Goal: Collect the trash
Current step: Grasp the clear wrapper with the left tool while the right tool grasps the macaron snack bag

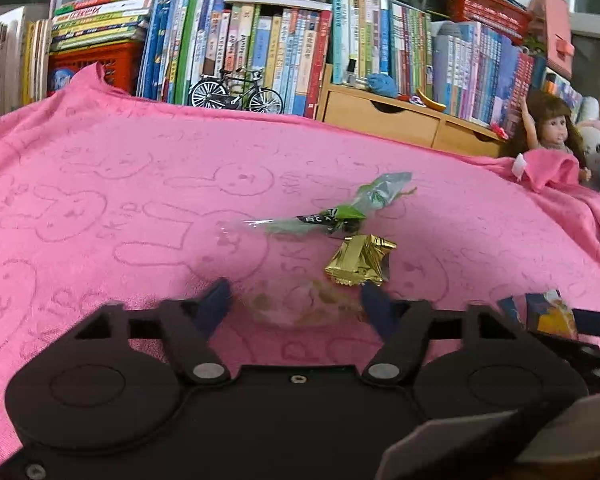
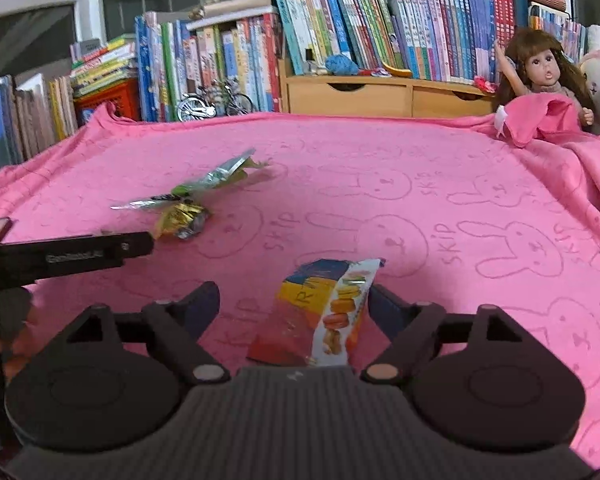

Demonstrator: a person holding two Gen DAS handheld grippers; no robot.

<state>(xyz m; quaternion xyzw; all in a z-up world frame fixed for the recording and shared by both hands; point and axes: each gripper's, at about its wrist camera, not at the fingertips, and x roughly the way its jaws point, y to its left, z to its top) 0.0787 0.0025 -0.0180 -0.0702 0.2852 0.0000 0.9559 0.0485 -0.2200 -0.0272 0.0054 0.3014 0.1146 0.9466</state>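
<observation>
Pink bunny-print towel (image 2: 440, 168) covers the whole surface; book row (image 2: 340, 28) along the far edge, doll (image 2: 540, 68) at far right. Left gripper (image 1: 296, 300) low over the near towel, jaws apart, a blurry clear wrapper (image 1: 300, 306) lying between the fingers. Right gripper (image 2: 294, 300) beside it, jaws wide apart around a colourful snack wrapper (image 2: 328, 308) flat on the towel, not clamped. Farther out, green-clear wrapper (image 1: 340, 208) touching the gold foil wrapper (image 1: 358, 260) just nearer.

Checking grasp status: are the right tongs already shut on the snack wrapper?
No, the right tongs stand open, the snack wrapper lying loose between them.
</observation>
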